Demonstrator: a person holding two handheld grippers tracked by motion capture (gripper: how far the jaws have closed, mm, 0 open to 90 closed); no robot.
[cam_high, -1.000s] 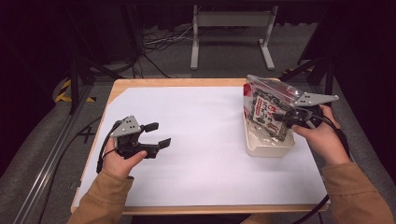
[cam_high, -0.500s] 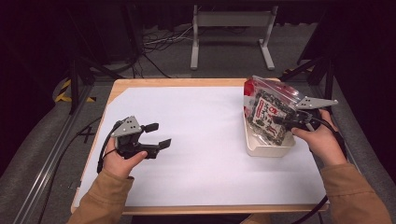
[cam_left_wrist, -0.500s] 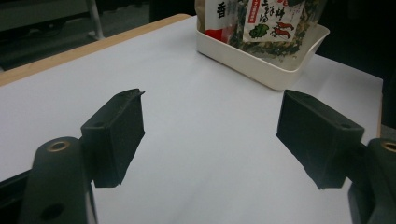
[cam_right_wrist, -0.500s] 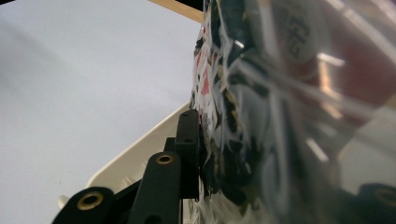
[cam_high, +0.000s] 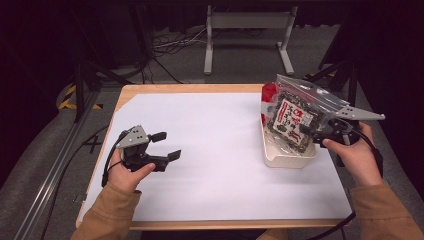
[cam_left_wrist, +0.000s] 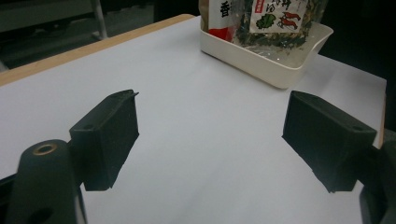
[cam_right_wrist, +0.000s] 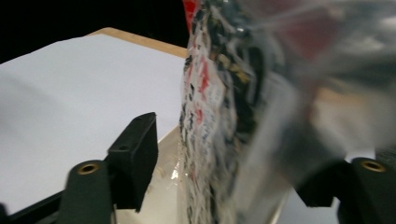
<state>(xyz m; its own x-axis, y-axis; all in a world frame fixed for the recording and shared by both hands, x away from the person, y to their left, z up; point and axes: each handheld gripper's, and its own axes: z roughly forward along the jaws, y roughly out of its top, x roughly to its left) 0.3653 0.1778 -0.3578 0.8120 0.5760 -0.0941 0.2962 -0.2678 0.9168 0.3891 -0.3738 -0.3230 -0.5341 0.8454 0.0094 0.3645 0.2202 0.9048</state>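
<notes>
1. Left gripper (cam_high: 164, 145): jaws spread wide, nothing between them, hovering over the white table cover (cam_high: 215, 150).
2. Snack pouch (cam_high: 292, 117): stands tilted in the white tray (cam_high: 287, 157) at the table's right. Crinkly clear film, loose dried bits inside; likely light, floppy, slippery. Best pinched at the flat sealed top edge.
3. Right gripper (cam_high: 306, 131): jaws have just opened; pouch between them, apparently unpressed.

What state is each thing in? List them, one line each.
Clear bag: sealed, standing tilted in the tray, between the right gripper's fingers.
White tray: upright on the white sheet, holding the clear bag and a red packet.
Red packet: upright in the tray, behind the bag.
Right gripper: fingers just opened, left pad clear of the bag.
Left gripper: open, nothing between its fingers, held over the white sheet.
</notes>
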